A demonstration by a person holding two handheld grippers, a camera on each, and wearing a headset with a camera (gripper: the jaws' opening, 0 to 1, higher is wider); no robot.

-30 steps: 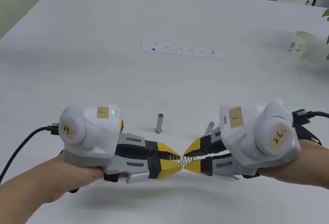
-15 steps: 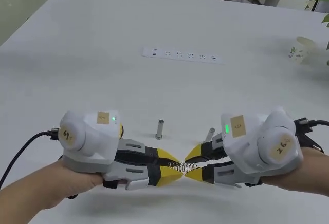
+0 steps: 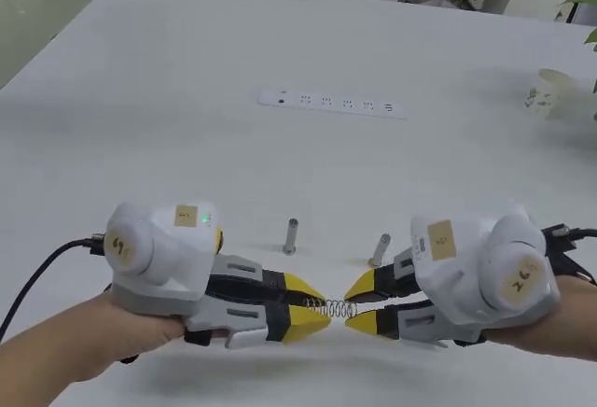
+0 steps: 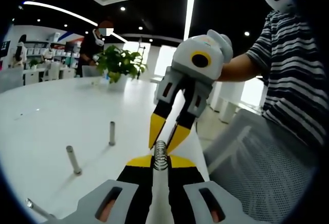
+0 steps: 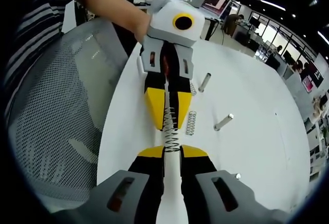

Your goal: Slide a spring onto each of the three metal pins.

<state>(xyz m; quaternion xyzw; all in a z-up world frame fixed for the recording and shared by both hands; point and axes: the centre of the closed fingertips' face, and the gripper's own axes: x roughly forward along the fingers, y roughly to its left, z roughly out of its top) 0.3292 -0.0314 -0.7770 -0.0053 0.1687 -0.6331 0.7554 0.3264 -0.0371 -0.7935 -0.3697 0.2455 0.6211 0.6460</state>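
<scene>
A thin steel spring (image 3: pixel 338 309) spans the gap between my two grippers, held level above the white table. My left gripper (image 3: pixel 320 310) is shut on one end of the spring (image 4: pixel 160 153). My right gripper (image 3: pixel 352 306) is shut on the other end of the spring (image 5: pixel 169 129), tip to tip with the left. Two upright metal pins (image 3: pixel 292 235) (image 3: pixel 381 249) stand just beyond the tips. In the right gripper view a second spring (image 5: pixel 191 123) lies on the table beside the left gripper (image 5: pixel 166 124), near pins (image 5: pixel 204 82) (image 5: pixel 223 122).
A white power strip (image 3: pixel 332 103) lies further back on the table, and a paper cup (image 3: pixel 546 90) stands at the far right. A mesh chair (image 5: pixel 61 106) sits at the near table edge. A potted plant (image 4: pixel 121 64) stands at the table's end.
The grippers have drawn slightly apart, the right one shifting right, so more of the spring shows between the tips. The head camera has tilted a little.
</scene>
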